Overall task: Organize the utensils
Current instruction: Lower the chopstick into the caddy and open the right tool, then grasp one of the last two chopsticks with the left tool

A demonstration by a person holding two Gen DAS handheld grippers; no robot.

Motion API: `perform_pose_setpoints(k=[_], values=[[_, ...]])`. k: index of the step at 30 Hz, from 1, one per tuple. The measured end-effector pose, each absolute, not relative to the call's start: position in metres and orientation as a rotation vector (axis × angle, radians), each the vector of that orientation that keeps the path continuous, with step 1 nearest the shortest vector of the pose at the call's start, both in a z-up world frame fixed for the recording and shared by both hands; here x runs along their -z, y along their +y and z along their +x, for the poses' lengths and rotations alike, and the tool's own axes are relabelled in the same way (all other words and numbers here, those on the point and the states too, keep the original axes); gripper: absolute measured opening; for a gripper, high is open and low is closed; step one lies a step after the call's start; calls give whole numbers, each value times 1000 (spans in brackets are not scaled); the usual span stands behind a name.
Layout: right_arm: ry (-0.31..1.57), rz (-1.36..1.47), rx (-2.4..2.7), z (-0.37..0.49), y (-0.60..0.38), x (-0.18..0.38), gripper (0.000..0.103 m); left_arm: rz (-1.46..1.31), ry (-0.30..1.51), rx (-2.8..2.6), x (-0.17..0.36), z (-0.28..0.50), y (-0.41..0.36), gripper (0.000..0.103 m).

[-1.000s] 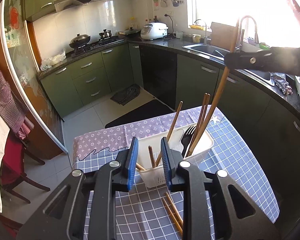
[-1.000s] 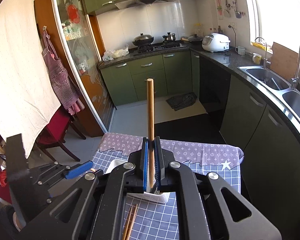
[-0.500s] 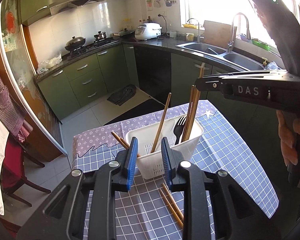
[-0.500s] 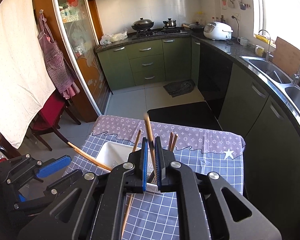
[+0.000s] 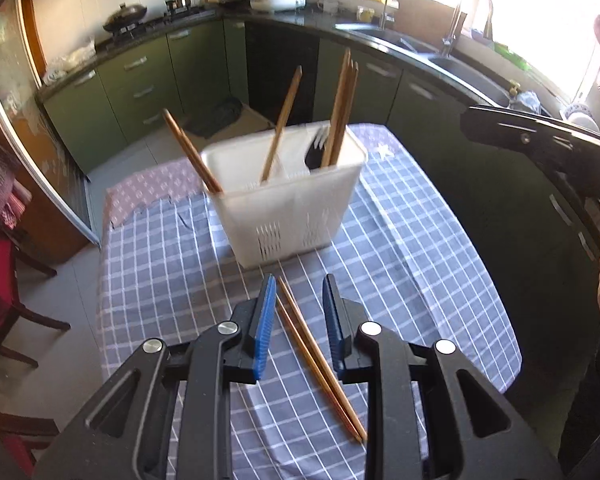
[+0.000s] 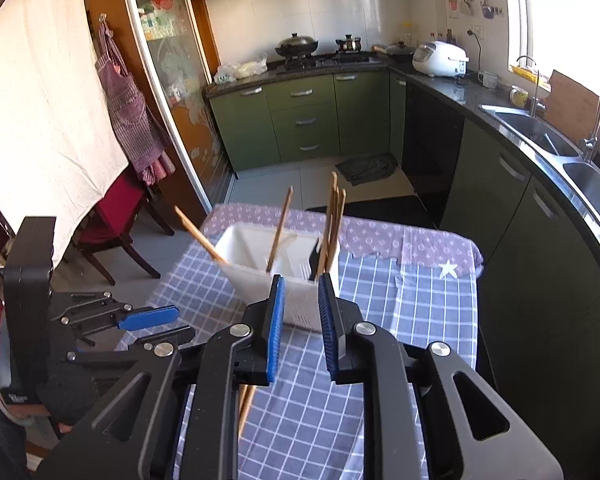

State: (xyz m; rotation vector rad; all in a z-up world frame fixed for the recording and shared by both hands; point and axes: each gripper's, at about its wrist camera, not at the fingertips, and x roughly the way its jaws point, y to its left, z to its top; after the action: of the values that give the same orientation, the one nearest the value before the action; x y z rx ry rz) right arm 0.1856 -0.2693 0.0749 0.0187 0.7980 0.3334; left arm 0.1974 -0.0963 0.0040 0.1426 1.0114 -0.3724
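Observation:
A white plastic utensil basket (image 5: 288, 204) stands on the checked tablecloth; it also shows in the right wrist view (image 6: 260, 256). It holds several wooden chopsticks (image 5: 342, 108) and a black fork (image 5: 315, 152). Two wooden chopsticks (image 5: 320, 356) lie flat on the cloth in front of the basket. My left gripper (image 5: 299, 320) is open and empty, low over those two chopsticks, its jaws on either side of them. My right gripper (image 6: 300, 312) is open and empty, just in front of the basket. The left gripper's blue pad (image 6: 148, 317) shows in the right wrist view.
The table (image 5: 440, 280) is small, with edges close on all sides. A red chair (image 6: 112, 216) stands at its left. Green kitchen cabinets (image 6: 300, 120), a stove and a sink (image 6: 540, 132) lie beyond. The right gripper's body (image 5: 540, 156) crosses the left wrist view at right.
My right gripper opened and let go of the chopstick, which now stands in the basket, then drew back. My left gripper dropped down over the two chopsticks on the cloth.

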Motion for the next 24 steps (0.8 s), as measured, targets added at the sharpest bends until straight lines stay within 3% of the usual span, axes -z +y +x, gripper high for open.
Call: perform_pose_setpoints(k=[9,21,24], values=[[1038,20,-311,181,-298,36,18,14,1418,280,118,222,-98,23],[1109,47,-344,182,-313,81,18,20,1487,139,157,245,-108,21],[1112,60,-345,182,-317,84,23,39,1486,126,158,248,-117,21]])
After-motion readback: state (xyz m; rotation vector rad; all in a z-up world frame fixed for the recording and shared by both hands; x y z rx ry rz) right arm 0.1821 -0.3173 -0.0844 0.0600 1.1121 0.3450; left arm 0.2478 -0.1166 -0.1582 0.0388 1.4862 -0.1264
